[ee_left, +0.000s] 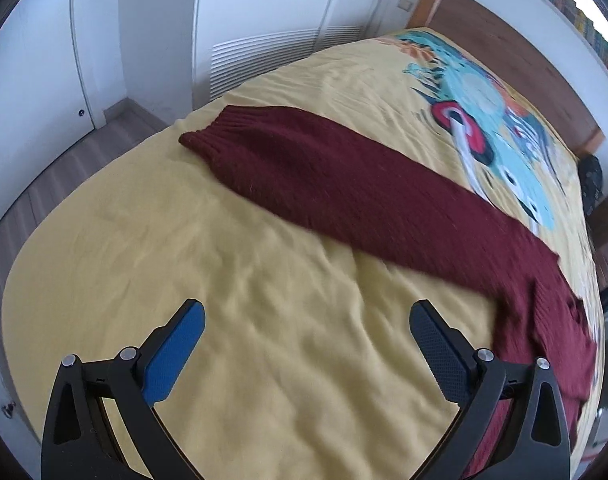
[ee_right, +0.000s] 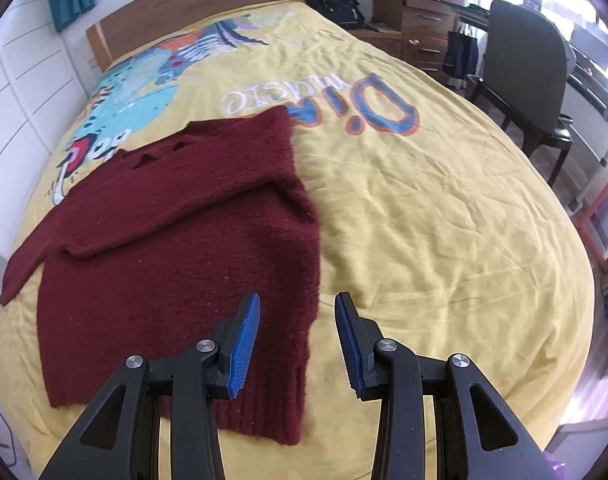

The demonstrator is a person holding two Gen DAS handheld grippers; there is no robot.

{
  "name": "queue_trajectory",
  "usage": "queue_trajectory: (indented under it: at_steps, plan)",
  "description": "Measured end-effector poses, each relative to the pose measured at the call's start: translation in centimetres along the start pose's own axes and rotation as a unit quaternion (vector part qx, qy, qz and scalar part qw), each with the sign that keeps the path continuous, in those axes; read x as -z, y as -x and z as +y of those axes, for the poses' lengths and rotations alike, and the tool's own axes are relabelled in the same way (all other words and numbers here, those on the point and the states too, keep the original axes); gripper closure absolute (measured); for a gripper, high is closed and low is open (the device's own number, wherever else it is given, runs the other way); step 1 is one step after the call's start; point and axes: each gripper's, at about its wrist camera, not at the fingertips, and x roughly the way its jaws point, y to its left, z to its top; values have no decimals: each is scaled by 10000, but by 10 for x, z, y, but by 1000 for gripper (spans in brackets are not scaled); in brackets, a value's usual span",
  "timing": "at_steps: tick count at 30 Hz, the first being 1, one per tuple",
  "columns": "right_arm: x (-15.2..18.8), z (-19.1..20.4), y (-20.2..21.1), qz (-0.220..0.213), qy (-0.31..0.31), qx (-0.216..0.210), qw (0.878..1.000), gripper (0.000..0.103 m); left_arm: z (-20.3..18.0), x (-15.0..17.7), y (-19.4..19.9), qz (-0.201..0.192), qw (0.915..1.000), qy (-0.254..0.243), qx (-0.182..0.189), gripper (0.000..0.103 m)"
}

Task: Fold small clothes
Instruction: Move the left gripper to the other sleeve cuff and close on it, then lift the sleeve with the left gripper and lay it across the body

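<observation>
Lying flat on the yellow bedspread (ee_right: 424, 200), the maroon sweater (ee_right: 176, 216) is ungripped. Right gripper (ee_right: 298, 344) hovers jaws apart over the sweater's right edge. Left gripper (ee_left: 308, 344), spread wide, hangs just left of the sweater.

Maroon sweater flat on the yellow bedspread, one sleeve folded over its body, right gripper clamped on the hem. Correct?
Not clamped. The right wrist view shows the right gripper open above the maroon sweater, nothing between its fingers. Sweater on the yellow bedspread with a sleeve folded over is right.

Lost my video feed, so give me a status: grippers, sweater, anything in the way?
Left gripper open, empty, over bare bedspread. Right gripper open, empty, above sweater edge. Sweater flat, one sleeve folded across, other stretched out. Nothing in the way.
</observation>
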Motion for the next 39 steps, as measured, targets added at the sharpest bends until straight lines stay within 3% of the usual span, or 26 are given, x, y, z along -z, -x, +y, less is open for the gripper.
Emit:
queue_trajectory:
  at_steps: [4,8,14,19,22,23,26,28,30,39]
  plan:
    - [-3,-6,-9,79,-92,94,9999,63,14,-20,-26,107,9994,329,56,5]
    - [-7,-7,-15,114,-66,170,9998,63,35,-36,-53,305,9949,885,388,18]
    - [-14,-9,-19,108,-56,237,9996,63,63,-56,-81,383,9823,1619,857,27]
    - [-18,-13,-20,92,-74,266,9996,63,84,-70,-91,215,9693,2136,1199,38]
    - [-20,-15,-20,77,-91,261,9996,63,106,-75,-95,70,9485,2706,1644,49]
    - [-21,-16,-19,67,-92,265,9996,63,114,-75,-98,15,9368,2965,1858,56]
    - [-22,-18,-16,30,-97,281,9996,63,132,-70,-103,-16,9119,3456,2215,77]
    - [-23,-21,-14,9,-105,300,9995,63,139,-67,-104,-12,9031,3621,2309,86]
    - [-23,-24,-13,-9,-129,307,9994,63,142,-67,-101,-18,9025,3640,2302,89]
    - [-18,-37,-7,-73,-281,192,9994,63,125,-88,-64,-55,9198,3293,2132,92]
